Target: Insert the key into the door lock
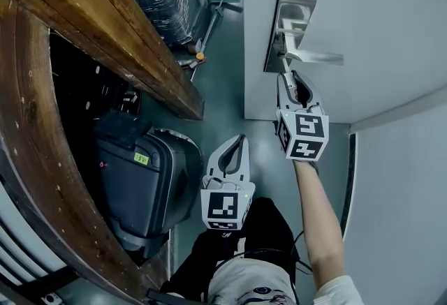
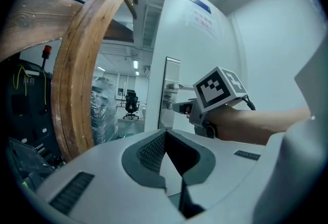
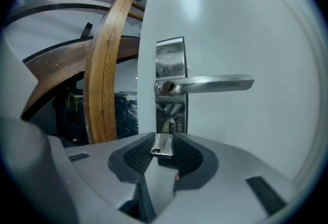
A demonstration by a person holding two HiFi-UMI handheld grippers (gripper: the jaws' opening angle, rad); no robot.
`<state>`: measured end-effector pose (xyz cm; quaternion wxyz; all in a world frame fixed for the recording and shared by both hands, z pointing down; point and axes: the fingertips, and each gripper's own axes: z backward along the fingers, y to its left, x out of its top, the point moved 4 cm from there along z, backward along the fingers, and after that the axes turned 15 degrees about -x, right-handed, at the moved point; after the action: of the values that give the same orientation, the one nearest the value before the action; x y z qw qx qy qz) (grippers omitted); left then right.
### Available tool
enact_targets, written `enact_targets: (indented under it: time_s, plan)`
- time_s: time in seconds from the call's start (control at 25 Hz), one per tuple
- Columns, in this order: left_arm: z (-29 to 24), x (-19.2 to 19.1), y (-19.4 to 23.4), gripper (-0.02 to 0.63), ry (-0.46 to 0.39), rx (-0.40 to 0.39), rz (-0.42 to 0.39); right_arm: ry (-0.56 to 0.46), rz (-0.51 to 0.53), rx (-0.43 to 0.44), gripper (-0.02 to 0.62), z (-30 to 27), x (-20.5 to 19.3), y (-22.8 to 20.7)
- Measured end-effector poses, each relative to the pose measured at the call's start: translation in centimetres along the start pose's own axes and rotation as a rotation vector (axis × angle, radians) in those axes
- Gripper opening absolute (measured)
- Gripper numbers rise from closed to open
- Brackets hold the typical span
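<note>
While the left claw hangs well back from the door, tips together and nothing in it, the right claw is right up at the lock. The right one is the working hand and by far the nearer.

Right claw: closed on the key, pads pinching the flat head from both sides. The key's long axis runs straight ahead out of the claw toward the door face, roughly square to it.

Lock lies dead ahead of the key and a touch above it, in the lower part of the metal plate, under the lever handle. The handle sticks out to the right, clear of the key's line.

Key tip sits at the plate. Cannot tell whether it has entered the keyhole or only touches.

Judgement: the coming move is a straight push along the key's own axis, with any tilt likely to jam it.
</note>
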<state>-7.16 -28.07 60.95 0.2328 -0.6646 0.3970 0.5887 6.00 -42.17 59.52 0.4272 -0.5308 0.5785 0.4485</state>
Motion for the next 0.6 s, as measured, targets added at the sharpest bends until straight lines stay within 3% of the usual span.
enact_targets:
  time_s: [0.44,0.6]
  plan:
    - [-0.2,-0.5,0.8,0.003,0.005,0.009,0.008,0.021,0.014,-0.006,0.118,-1.4,-0.5,-0.3]
    - [-0.1,-0.4,0.8,0.003,0.007,0.014,0.013,0.036,0.017,-0.043,0.118,-1.6,-0.4,0.0]
